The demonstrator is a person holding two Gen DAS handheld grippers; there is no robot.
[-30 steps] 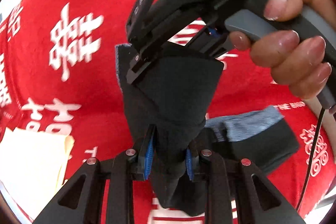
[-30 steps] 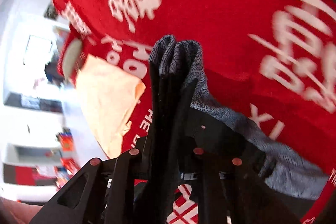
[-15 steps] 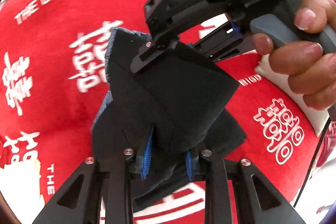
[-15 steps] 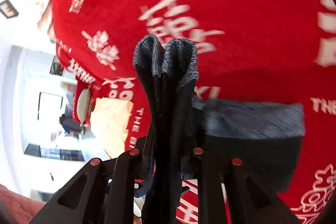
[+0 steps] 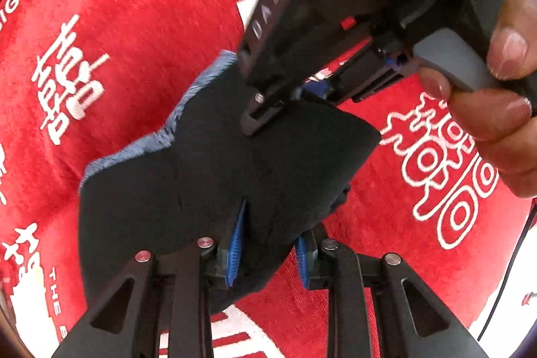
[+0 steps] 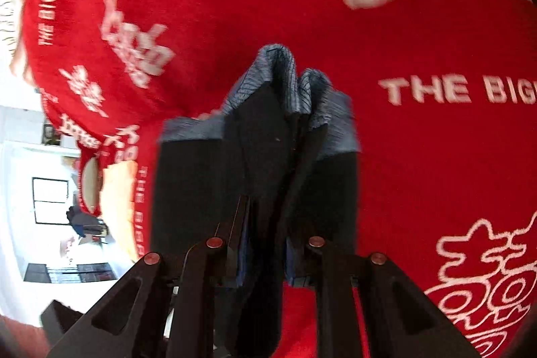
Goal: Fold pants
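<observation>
A: We see our left gripper (image 5: 268,244) clenched on a bunched fold of the dark pants (image 5: 208,176), the blue pads pressing cloth from both sides, above the red tablecloth (image 5: 134,22) with its white lettering.

B: And our right gripper (image 6: 261,254) grasps the same pants (image 6: 255,156); in the left wrist view it bites the far edge of the fabric, the right hand (image 5: 496,109) on its handle.

A: The grey-blue waistband (image 6: 285,79) stands up past the right gripper's fingers, folded into ridges.

B: Far left, near the cloth's edge, we make out a pale yellow sheet (image 6: 117,207).
</observation>
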